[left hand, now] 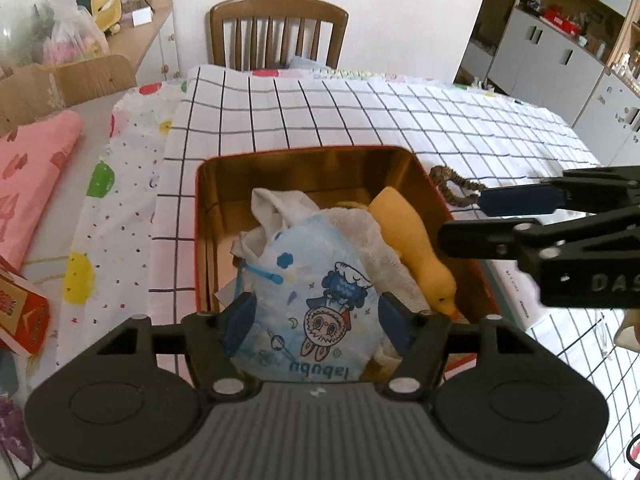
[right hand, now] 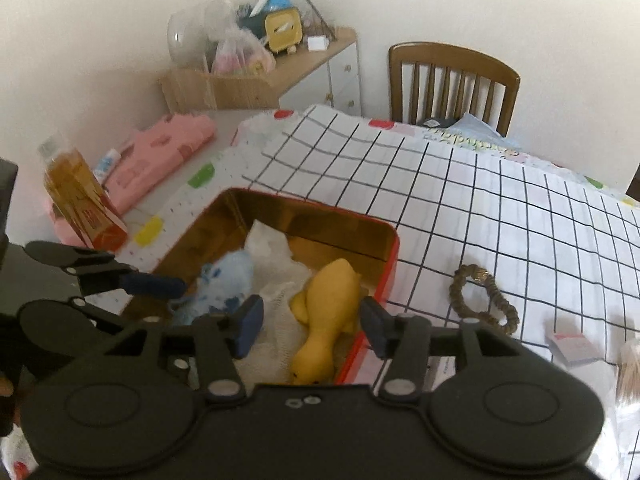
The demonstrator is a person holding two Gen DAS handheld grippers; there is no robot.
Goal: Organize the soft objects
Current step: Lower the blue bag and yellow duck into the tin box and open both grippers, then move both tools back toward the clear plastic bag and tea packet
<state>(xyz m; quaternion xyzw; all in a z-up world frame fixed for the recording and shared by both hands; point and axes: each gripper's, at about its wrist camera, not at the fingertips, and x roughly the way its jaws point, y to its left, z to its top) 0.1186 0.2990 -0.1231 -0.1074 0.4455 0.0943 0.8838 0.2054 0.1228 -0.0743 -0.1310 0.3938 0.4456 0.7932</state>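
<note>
A red tin [left hand: 304, 152] [right hand: 320, 208] with a gold inside stands on the checked cloth. In it lie a white towel [left hand: 384, 240] [right hand: 280, 256], a yellow plush duck [left hand: 408, 232] [right hand: 332, 292] and a blue cartoon pouch [left hand: 316, 296] [right hand: 230, 280]. My left gripper [left hand: 317, 320] is open over the tin's near side. The pouch rests between its blue pads, filling the gap. My right gripper [right hand: 312, 328] [left hand: 480, 220] is open above the duck, which lies in the tin along its right wall. A brown scrunchie [left hand: 452, 188] [right hand: 480, 300] lies on the cloth just right of the tin.
A folded pink cloth [left hand: 28, 176] [right hand: 160, 152] and an amber bottle [right hand: 80, 200] sit left of the tin. A small packet [right hand: 572, 348] lies at the near right. A wooden chair [left hand: 280, 32] stands behind the table, and a cluttered shelf [right hand: 256, 52] lines the wall.
</note>
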